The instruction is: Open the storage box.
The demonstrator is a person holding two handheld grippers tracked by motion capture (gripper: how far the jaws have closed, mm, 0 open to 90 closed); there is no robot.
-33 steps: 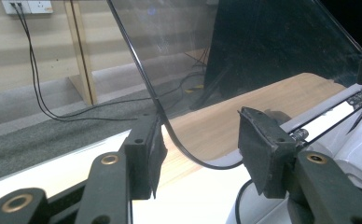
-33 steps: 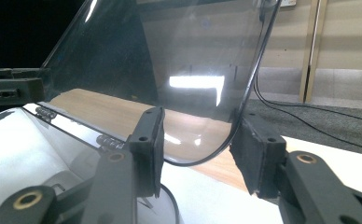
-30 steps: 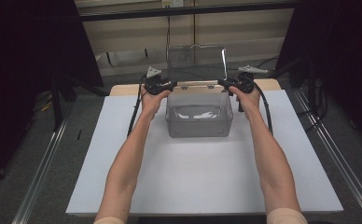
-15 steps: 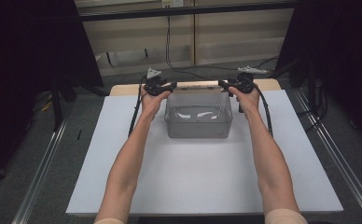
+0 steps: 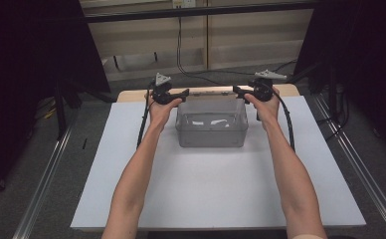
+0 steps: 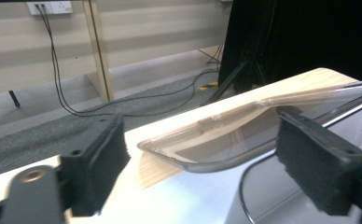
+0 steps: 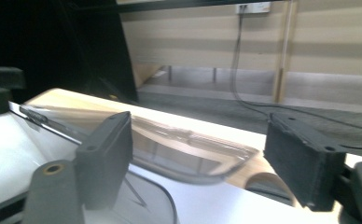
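A clear plastic box [image 5: 212,124] stands at the far middle of the white board [image 5: 206,194]. Its clear lid [image 5: 211,93] lies low behind the box, over the wooden table edge. My left gripper [image 5: 185,93] is at the lid's left end and my right gripper [image 5: 237,91] at its right end. Both jaws have just been opening. In the left gripper view the lid [image 6: 216,140] sits between the spread jaws of my left gripper [image 6: 202,172], untouched. The right gripper view shows the lid [image 7: 188,144] loose between the wide jaws of my right gripper [image 7: 200,158].
The wooden table [image 5: 131,94] ends just behind the lid. Beyond it are grey floor, cables [image 5: 181,55] and a pale wall. Black curtains [image 5: 27,74] hang at both sides. Metal rails [image 5: 355,164] run along the board's sides.
A second ago the lid stood upright over the box's rear, held at both ends. It has come down behind the box, and both grippers have opened off it.
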